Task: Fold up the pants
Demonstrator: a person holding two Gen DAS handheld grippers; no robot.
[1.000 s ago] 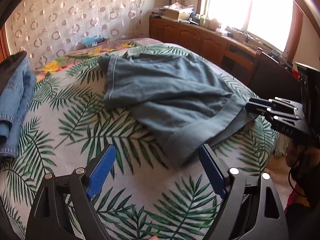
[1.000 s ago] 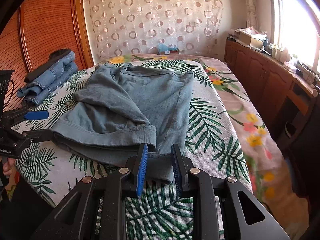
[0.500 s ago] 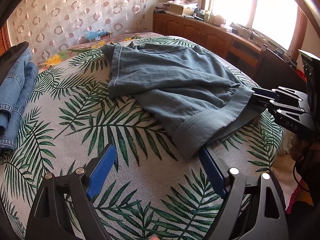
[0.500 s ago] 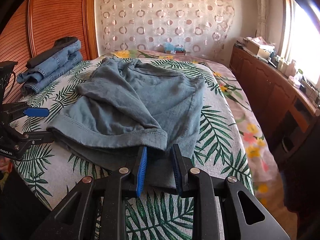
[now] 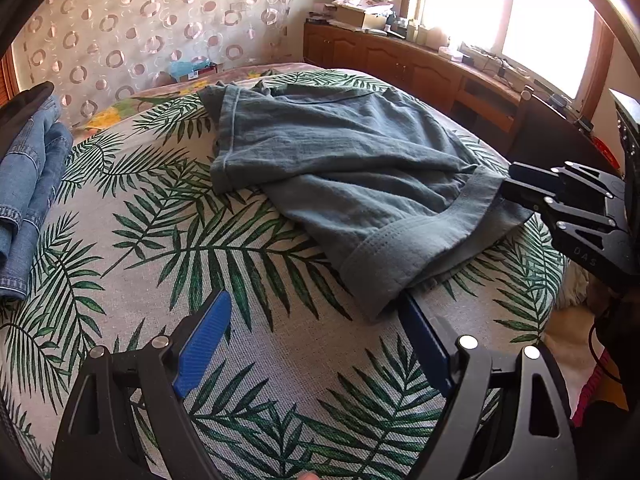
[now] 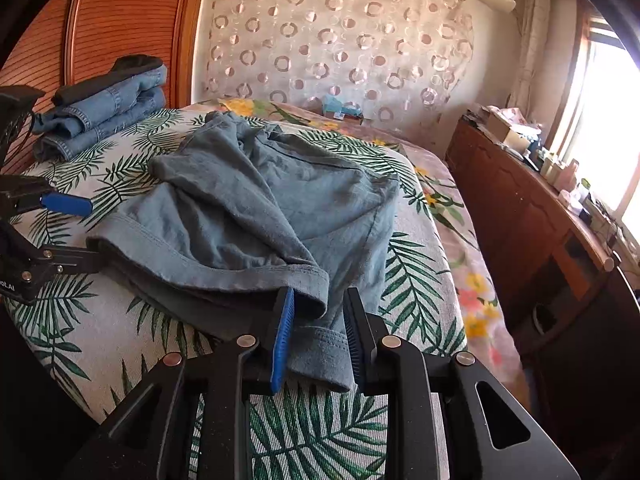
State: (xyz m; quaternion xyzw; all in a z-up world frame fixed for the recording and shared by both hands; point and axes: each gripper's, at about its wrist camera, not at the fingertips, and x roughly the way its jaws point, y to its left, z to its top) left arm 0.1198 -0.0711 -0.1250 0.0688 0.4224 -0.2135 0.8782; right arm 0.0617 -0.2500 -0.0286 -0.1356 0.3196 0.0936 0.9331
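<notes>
Grey-blue pants lie rumpled on a palm-leaf bedspread, their hems toward the near bed edge; they also show in the right wrist view. My left gripper is open, with one hem corner just ahead of its right finger. It shows at the left of the right wrist view, jaws apart at the hem. My right gripper has its jaws partly closed around the other hem corner, the cloth between the pads. In the left wrist view it meets the hem at the right.
Folded blue jeans with a dark garment on top are stacked at the far left of the bed, also in the left wrist view. A wooden cabinet with clutter runs under the window on the right. A patterned curtain hangs behind.
Both grippers have moved forward to the pants' hems and dropped lower. The right gripper's jaws now have the hem corner between them; the left gripper stays wide open.
</notes>
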